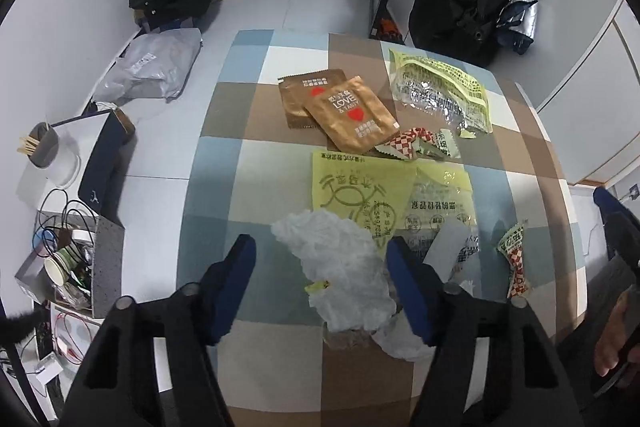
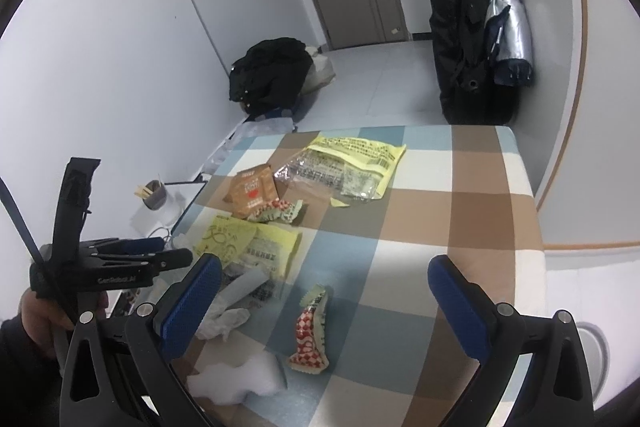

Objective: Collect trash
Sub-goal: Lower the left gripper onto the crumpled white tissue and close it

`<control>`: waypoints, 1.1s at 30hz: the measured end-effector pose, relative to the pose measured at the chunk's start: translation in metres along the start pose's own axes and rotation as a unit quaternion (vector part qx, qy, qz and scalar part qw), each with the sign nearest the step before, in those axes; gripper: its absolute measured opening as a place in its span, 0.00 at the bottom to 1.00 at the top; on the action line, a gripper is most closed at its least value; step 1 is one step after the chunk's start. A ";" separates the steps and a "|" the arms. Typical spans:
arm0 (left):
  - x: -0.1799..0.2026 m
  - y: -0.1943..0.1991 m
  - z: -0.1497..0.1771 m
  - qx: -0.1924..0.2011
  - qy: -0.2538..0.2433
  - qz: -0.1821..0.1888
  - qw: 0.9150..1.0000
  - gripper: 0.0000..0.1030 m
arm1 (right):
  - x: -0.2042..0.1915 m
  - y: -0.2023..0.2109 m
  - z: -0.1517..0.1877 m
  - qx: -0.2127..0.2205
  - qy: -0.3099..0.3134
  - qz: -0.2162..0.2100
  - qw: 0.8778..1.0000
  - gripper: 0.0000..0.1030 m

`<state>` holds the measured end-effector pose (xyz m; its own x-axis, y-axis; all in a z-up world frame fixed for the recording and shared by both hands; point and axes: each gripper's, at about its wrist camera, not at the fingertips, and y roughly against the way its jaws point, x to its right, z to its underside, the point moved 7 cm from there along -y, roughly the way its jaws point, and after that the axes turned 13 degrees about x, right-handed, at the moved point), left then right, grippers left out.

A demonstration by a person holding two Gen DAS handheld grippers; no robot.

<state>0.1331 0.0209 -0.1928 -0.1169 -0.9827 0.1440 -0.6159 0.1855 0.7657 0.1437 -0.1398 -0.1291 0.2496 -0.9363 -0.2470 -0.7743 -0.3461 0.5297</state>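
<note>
The left hand-held gripper (image 1: 320,247) straddles the crumpled tissue (image 1: 340,267) near the desk's (image 1: 532,147) near edge, apparently not yet pinching; the right hand-held gripper (image 2: 324,265) is released above a checkered wrapper (image 2: 310,333).

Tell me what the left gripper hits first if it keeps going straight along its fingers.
Most likely the crumpled white tissue lying between the left gripper's fingers; depth is uncertain.

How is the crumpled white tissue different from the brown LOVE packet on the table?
The white tissue is crumpled and puffy; the brown LOVE packet lies flat. The white tissue is plain, while the brown LOVE packet has white writing and a red heart. The white tissue sits between the fingers of the left hand-held gripper; the brown LOVE packet lies farther off, overlapping another brown packet. Both rest on the checked tablecloth.
</note>
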 end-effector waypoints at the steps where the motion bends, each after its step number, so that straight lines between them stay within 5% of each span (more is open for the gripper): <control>1: 0.001 0.001 -0.001 0.002 0.003 0.004 1.000 0.55 | -0.001 0.000 0.001 0.000 0.001 -0.001 1.000 1.00; 7: 0.004 -0.004 0.002 -0.013 0.004 0.018 1.000 0.24 | -0.003 0.000 0.005 -0.003 0.011 0.003 1.000 1.00; 13: 0.002 -0.004 0.002 -0.015 0.015 0.019 1.000 0.07 | -0.004 0.003 0.009 -0.005 0.020 0.009 1.000 1.00; 21: -0.007 0.003 -0.002 -0.009 0.082 0.051 0.995 0.04 | -0.015 0.011 0.010 -0.009 0.037 0.003 0.999 1.00; 33: -0.002 0.038 -0.027 0.064 0.106 0.119 0.985 0.04 | -0.077 -0.008 0.036 -0.086 0.057 -0.101 0.990 0.90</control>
<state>0.1304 0.0302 -0.1470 -0.1119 -0.8871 0.4479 -0.6854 0.3953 0.6115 0.1097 -0.0624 -0.1438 0.4611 -0.8442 -0.2732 -0.5942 -0.5225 0.6115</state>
